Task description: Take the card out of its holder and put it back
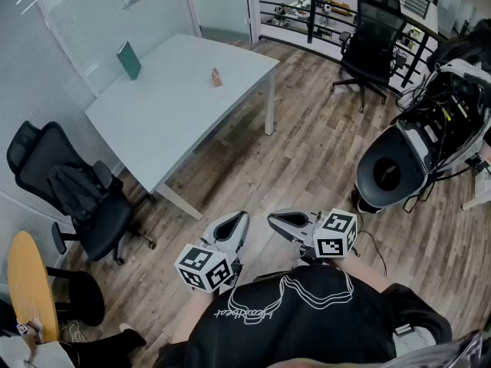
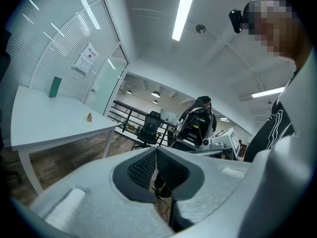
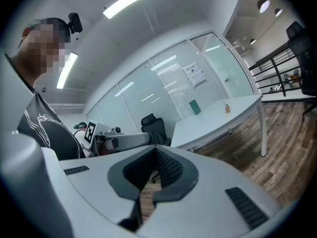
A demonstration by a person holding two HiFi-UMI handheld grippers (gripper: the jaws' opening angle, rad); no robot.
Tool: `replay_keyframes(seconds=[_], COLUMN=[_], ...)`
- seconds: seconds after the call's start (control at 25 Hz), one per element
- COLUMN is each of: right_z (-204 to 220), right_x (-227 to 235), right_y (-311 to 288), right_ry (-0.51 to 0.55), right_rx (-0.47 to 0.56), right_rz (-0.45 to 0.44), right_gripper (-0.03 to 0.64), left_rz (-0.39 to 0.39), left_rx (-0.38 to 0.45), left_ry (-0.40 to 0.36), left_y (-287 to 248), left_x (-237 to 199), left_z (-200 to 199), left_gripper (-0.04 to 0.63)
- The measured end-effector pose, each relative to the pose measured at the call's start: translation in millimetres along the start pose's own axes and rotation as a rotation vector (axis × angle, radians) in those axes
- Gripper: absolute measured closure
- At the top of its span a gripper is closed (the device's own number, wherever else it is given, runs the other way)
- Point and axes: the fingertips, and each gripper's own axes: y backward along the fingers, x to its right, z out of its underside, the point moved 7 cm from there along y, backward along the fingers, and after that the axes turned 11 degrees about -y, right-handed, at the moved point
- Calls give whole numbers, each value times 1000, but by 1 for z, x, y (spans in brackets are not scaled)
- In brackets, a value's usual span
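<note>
Being held shut and empty at bottom centre, the left claw (image 1: 239,221) and the right claw (image 1: 278,221) are seen well apart from the upper-left table (image 1: 176,110), the task seemingly unstarted.

Head view: high above the person, facing steeply down and forward; left claw (image 1: 242,219) and right claw (image 1: 273,219) near, surface (image 1: 176,106) far left.
Left claw view: close behind its own jaws, facing about level across the room; surface at left.
Right claw view: close behind its own jaws, facing leftward; surface at right, left claw near left.
Shared: all three views take in the surface and floor (image 1: 307,152).
</note>
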Motion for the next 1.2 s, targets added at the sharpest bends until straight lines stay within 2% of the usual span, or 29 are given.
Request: replay_keyframes(seconds=[0.48,0.72,1.0,1.2], right_z=[-17,-24,-34,-67], right_x=[-21,-23,4,39], right_y=[-13,-16,-17,-27], right_ry=[35,67,13,24], right_rx=[17,26,54,90], right_rz=[3,32,30,7], right_gripper=[609,607,607,607], left_rz=[0,-5,10,-20], left_rx=[22,26,81,68], left_ry=[-12,25,29,36], left_y=[19,21,3,-33], left_x=[-3,-9,-15,-44], left_z=[-17,-18,-30,-38], left_gripper=[577,577,577,577])
